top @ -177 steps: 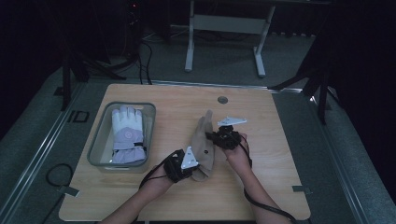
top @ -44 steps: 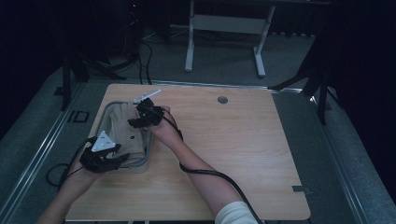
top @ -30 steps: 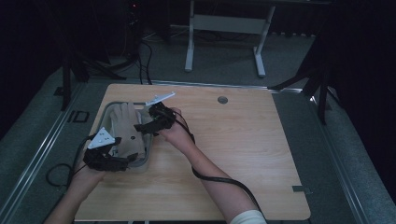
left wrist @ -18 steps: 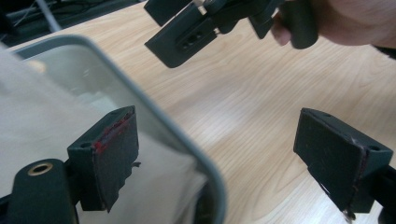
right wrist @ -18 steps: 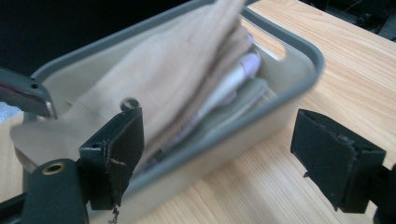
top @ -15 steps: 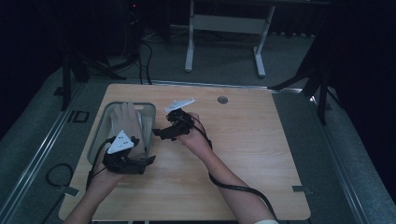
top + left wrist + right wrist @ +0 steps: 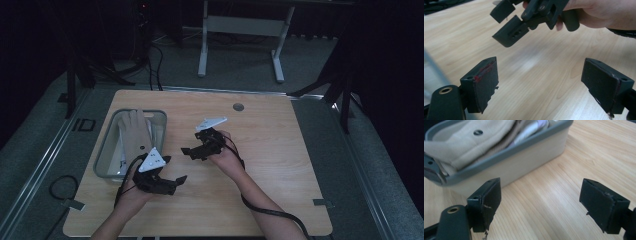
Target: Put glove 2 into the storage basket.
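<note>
Both grippers have come away from the bin (image 7: 106, 150) since the earlier frames, leaving the beige glove (image 7: 134, 135) lying inside it on the lighter pair. Left gripper (image 7: 172, 175) hovers over bare table (image 7: 280, 165), jaws wide apart and empty. Right gripper (image 7: 188, 150), just beside the bin, is likewise spread and empty.

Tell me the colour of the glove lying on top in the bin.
Beige glove, clearest in the high view.
</note>
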A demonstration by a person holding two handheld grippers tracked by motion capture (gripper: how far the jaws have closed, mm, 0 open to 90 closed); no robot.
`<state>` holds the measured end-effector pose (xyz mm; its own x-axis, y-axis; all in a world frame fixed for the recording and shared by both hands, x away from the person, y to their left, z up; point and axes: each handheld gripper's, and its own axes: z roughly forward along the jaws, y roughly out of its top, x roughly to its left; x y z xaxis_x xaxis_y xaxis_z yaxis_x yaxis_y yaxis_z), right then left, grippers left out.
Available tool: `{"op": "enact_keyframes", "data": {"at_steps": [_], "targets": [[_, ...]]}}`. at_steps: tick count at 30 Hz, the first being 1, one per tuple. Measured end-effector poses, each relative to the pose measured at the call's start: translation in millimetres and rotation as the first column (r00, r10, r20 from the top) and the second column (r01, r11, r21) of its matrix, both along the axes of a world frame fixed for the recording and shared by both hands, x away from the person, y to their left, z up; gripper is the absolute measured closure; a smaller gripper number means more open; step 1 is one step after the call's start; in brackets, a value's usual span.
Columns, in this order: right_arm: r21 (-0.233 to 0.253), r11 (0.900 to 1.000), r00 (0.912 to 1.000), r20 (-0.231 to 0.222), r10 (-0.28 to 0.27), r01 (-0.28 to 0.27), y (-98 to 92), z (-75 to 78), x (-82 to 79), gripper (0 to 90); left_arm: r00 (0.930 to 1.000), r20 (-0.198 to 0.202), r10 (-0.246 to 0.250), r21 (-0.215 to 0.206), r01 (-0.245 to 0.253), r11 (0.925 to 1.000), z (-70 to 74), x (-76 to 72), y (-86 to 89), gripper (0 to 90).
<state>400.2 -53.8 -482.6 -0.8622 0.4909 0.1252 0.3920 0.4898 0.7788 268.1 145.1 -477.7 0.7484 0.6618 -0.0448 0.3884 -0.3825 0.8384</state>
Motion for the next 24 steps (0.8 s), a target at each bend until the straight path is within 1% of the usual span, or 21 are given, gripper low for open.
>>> {"op": "enact_keyframes", "data": {"at_steps": [5, 7, 9, 14, 16, 18, 20, 22, 24], "targets": [[-0.026, 1.000, 0.9999, 0.010, -0.007, 0.007, -8.6, -9.8, -4.2, 17.3, 0.9995, -0.006, -0.030, -0.005, 0.030, 0.9995, -10.0, -0.9, -11.5, 14.3], [-0.021, 1.000, 0.9998, 0.015, -0.012, 0.013, -13.8, -14.4, -5.5, 17.2, 0.9992, -0.006, -0.040, -0.004, 0.040, 0.9992, -14.6, -1.6, -15.7, 14.3], [-0.010, 1.000, 0.9999, -0.002, -0.017, 0.017, -19.0, -20.3, -7.0, 17.1, 0.9988, -0.015, -0.048, -0.009, 0.047, 0.9988, -19.3, -1.7, -19.4, 14.3], [-0.028, 0.999, 0.9997, -0.009, -0.021, 0.021, -29.0, -35.5, -10.9, 17.1, 0.9974, -0.028, -0.067, -0.008, 0.066, 0.9978, -28.8, -1.0, -27.4, 14.3], [-0.022, 0.999, 0.9995, -0.019, -0.027, 0.026, -33.1, -40.7, -12.2, 17.1, 0.9969, -0.028, -0.074, -0.005, 0.074, 0.9973, -32.5, -0.9, -30.6, 14.3], [-0.030, 0.999, 0.9994, -0.017, -0.031, 0.030, -36.6, -46.3, -13.0, 17.1, 0.9961, -0.033, -0.082, -0.004, 0.082, 0.9966, -36.6, -0.5, -33.6, 14.3], [-0.032, 0.999, 0.9990, -0.026, -0.037, 0.036, -40.0, -51.6, -13.6, 17.1, 0.9951, -0.041, -0.090, -0.007, 0.089, 0.9960, -41.7, 0.1, -37.0, 14.3], [-0.027, 0.999, 0.9989, -0.028, -0.038, 0.038, -43.2, -56.7, -14.3, 17.1, 0.9939, -0.041, -0.102, -0.017, 0.101, 0.9947, -46.3, 0.8, -39.1, 14.3], [-0.029, 0.999, 0.9990, -0.028, -0.034, 0.033, -45.8, -61.9, -15.6, 17.1, 0.9939, -0.040, -0.103, -0.026, 0.102, 0.9944, -50.2, 1.4, -40.6, 14.3]]}}
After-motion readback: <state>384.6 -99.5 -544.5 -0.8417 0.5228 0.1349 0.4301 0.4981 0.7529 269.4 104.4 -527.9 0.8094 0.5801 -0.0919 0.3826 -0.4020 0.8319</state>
